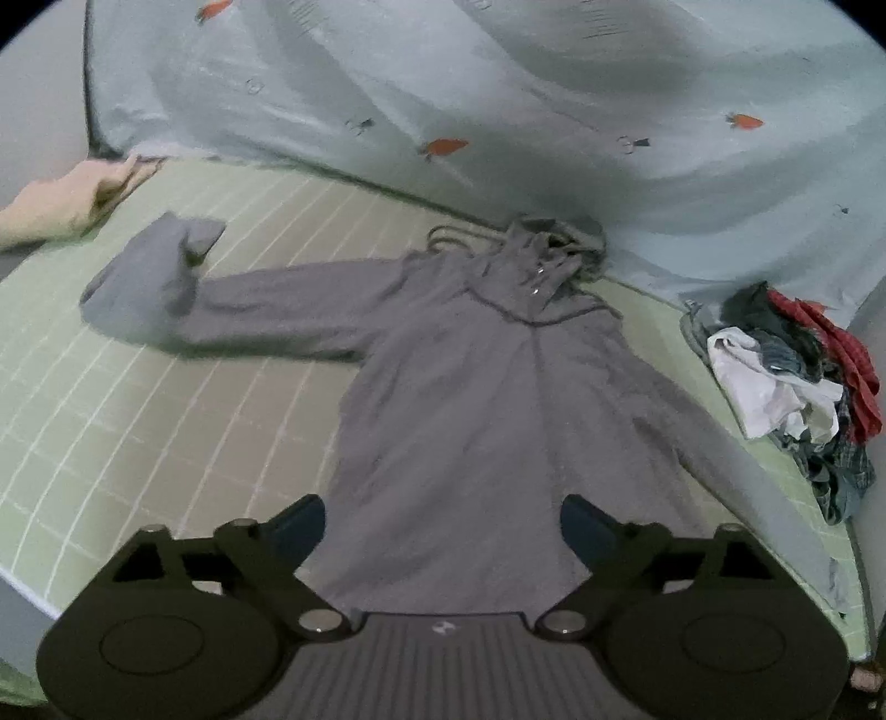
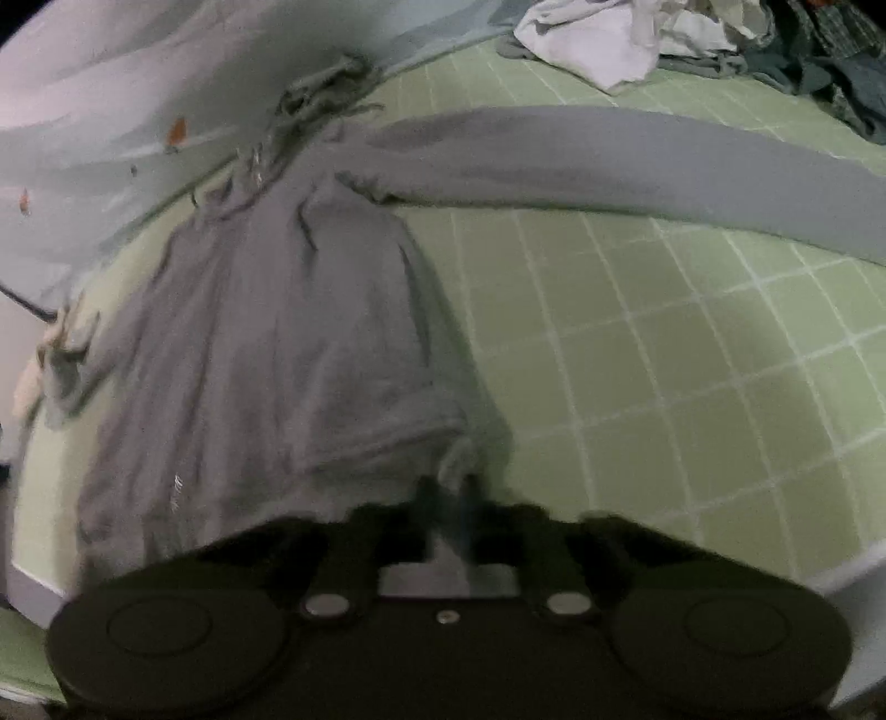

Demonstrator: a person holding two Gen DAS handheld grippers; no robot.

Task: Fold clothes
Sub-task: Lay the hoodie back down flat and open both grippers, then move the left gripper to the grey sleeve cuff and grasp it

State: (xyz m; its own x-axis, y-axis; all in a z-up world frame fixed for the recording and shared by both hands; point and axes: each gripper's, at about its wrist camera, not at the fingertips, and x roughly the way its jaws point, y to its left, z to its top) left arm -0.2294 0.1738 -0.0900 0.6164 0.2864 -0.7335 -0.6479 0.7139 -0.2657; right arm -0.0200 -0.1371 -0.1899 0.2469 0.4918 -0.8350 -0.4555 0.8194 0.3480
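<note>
A: Left wrist view: a grey hoodie [image 1: 454, 354] lies spread flat on a bed covered by a green sheet with a white grid [image 1: 183, 387]. Its hood [image 1: 548, 249] points away, toward a pale blue cloth with small orange fish [image 1: 498, 99] that hangs behind the bed. One sleeve [image 1: 183, 299] stretches out to the left with its cuff folded back.

B: And the left gripper [image 1: 443, 526]?

A: It hangs over the hoodie's lower hem, released, the jaws wide apart with nothing between them. A pile of mixed clothes [image 1: 792, 382], white, red and dark, sits at the right edge of the bed. A cream cloth [image 1: 66, 205] lies at the far left corner.

B: The right wrist view?

A: The picture is blurred. The same hoodie [image 2: 266, 332] lies left of centre, and its other sleeve [image 2: 637, 160] runs long across the green sheet [image 2: 692, 360] to the right. The right gripper [image 2: 448, 493] is clenched, its jaws drawn together on the hoodie's bottom corner, where the grey cloth bunches up between them.

B: Anything else?

A: The pile of clothes [image 2: 692, 33] shows along the top edge, and the blue cloth [image 2: 111, 111] fills the upper left.
</note>
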